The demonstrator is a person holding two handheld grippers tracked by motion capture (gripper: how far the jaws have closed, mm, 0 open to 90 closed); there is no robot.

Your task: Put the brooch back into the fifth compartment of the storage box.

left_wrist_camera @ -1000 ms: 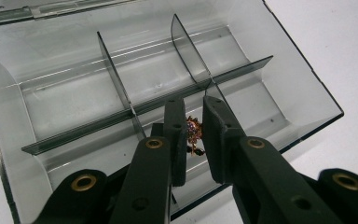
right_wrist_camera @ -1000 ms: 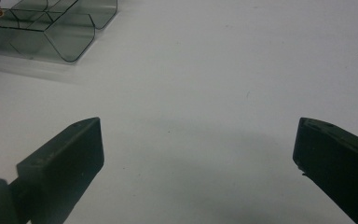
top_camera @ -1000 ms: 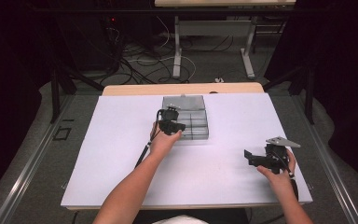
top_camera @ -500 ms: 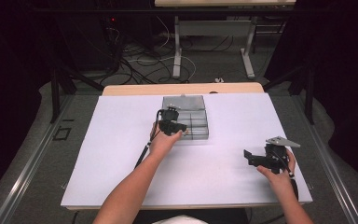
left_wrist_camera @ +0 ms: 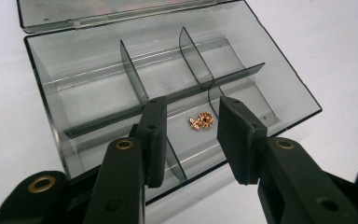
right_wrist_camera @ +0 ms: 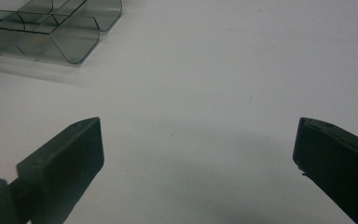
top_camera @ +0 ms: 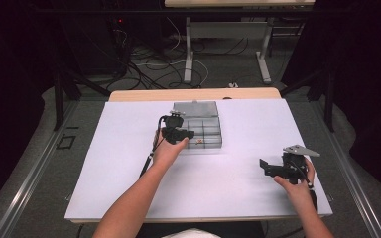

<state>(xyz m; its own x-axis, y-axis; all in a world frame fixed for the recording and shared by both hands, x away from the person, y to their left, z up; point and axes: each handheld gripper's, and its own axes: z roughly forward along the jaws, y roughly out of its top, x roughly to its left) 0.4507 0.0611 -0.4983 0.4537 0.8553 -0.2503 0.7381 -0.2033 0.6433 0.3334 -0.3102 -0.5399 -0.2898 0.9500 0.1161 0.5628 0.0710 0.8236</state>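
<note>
White table (top_camera: pixel 129 163), dark floor and cables beyond its far edge. Near the middle of the far edge, a clear smoky box (top_camera: pixel 201 130), lid thrown back, split by thin dividers into compartments. Seen through the left gripper (left_wrist_camera: pixel 191 135): jaws just been opening, parted now, pressing on nothing, hanging over the box's near row. Lying loose in a near compartment, between the pads but untouched, a small gold trinket (left_wrist_camera: pixel 201 121), knotted and shiny, too small to name its form. From above, trinket (top_camera: pixel 200 142) a mere speck; left gripper (top_camera: pixel 178 133) partly covering the box. Toward the near right corner, right gripper (top_camera: pixel 270 167) spread wide over bare table, holding nothing; box (right_wrist_camera: pixel 51 28) cut off at that view's upper left.
</note>
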